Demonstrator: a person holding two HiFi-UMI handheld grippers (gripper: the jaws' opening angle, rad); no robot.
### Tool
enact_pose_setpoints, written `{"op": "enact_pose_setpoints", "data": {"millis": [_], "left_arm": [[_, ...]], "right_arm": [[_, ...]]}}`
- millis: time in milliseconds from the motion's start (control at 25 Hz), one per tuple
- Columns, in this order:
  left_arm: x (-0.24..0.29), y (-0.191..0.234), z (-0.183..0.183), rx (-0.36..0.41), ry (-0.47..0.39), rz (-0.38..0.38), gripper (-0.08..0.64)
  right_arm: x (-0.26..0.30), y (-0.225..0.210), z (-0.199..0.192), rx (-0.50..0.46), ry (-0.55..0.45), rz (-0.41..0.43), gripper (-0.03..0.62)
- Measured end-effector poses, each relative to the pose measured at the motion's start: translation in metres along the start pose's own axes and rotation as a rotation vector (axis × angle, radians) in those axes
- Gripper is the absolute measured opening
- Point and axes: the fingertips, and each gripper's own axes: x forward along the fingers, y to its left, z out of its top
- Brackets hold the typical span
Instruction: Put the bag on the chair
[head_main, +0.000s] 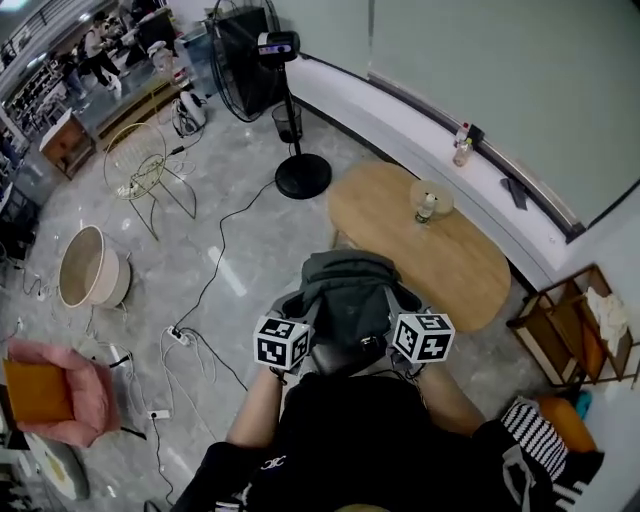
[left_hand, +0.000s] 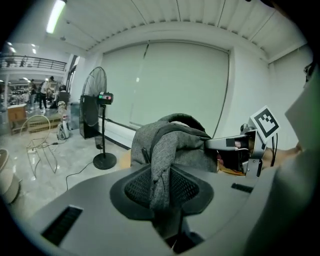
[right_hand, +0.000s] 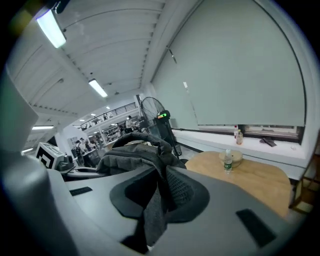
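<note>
The bag (head_main: 345, 290) is soft, dark grey woven fabric, slumped and creased, with a rounded top. It hangs in front of the person, held off the floor by both grippers. The left gripper (left_hand: 161, 187) is clamped on a flat strip of the bag's grey cloth that runs down between its mesh-textured jaws. The right gripper (right_hand: 159, 192) is clamped the same way on another fold. Just beyond the bag is an oval wooden table (head_main: 470, 270) with a small bottle (head_main: 427, 207) standing on it. The floor (head_main: 250, 250) is glossy grey stone crossed by cables. A padded pink chair (head_main: 60, 400) sits well apart at the near left, and a thin wire chair (head_main: 140, 170) stands far left.
</note>
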Motion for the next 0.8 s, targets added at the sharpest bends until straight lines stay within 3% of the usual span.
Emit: {"op": "enact_pose_setpoints", "data": {"millis": [360,800], "left_arm": [[0.066,0.060,0.015,0.126,0.106,-0.207,0.094],[0.143,0.053,-0.009,0.268,0.267,-0.444,0.095]], "right_arm": [[0.048,-0.006,-0.016,0.127,0.011,-0.207,0.066],[0.051,-0.043,-0.059,0.280,0.042,-0.407,0.064]]}}
